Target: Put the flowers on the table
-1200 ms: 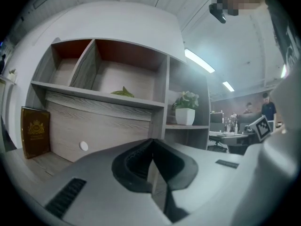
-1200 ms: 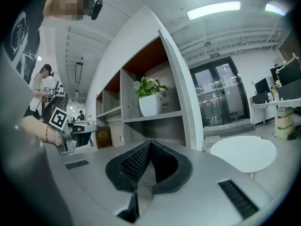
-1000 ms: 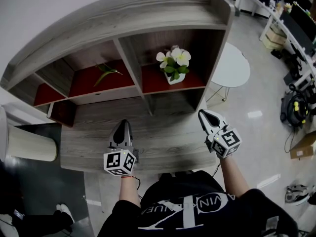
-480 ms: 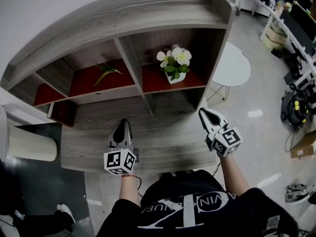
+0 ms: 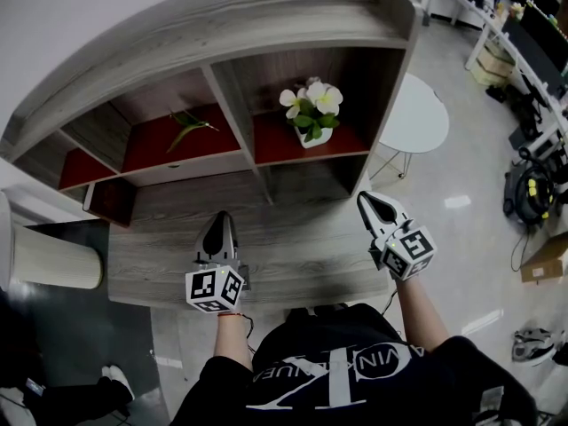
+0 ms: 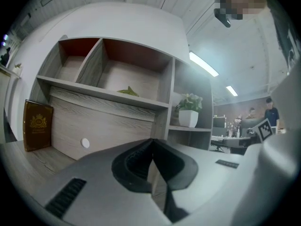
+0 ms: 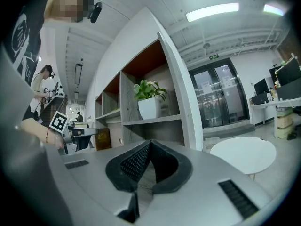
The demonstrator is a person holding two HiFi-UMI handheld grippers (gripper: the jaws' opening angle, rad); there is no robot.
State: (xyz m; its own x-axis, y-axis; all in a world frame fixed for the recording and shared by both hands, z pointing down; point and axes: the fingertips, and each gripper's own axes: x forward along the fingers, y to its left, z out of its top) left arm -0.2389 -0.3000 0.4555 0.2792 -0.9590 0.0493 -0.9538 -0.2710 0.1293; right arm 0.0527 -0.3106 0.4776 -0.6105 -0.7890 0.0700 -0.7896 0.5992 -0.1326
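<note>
**Both claws closed and empty; flowers upright in the right shelf bay**

The shelf unit fills the far side of your view. A curved top board hangs over two main bays, an upright divider stands between them, and a side panel closes the right end. Below it the wood-grain surface runs toward you. Its front edge is at your body and its right edge is just beside your right claw. An open stretch of surface lies between your claws and the shelf. On the floor past the right side panel stands a round white table.

The flowers are in the right bay, on its red board, near the middle. They stand upright in a white pot, long axis vertical, blooms on top. They are beyond both claws and well apart from each, nearer your right one.

Your left claw is over the middle of the surface, jaws together with nothing between them. Your right claw is by the right edge, its tips also meeting on nothing.

A green sprig lies in the left bay.
</note>
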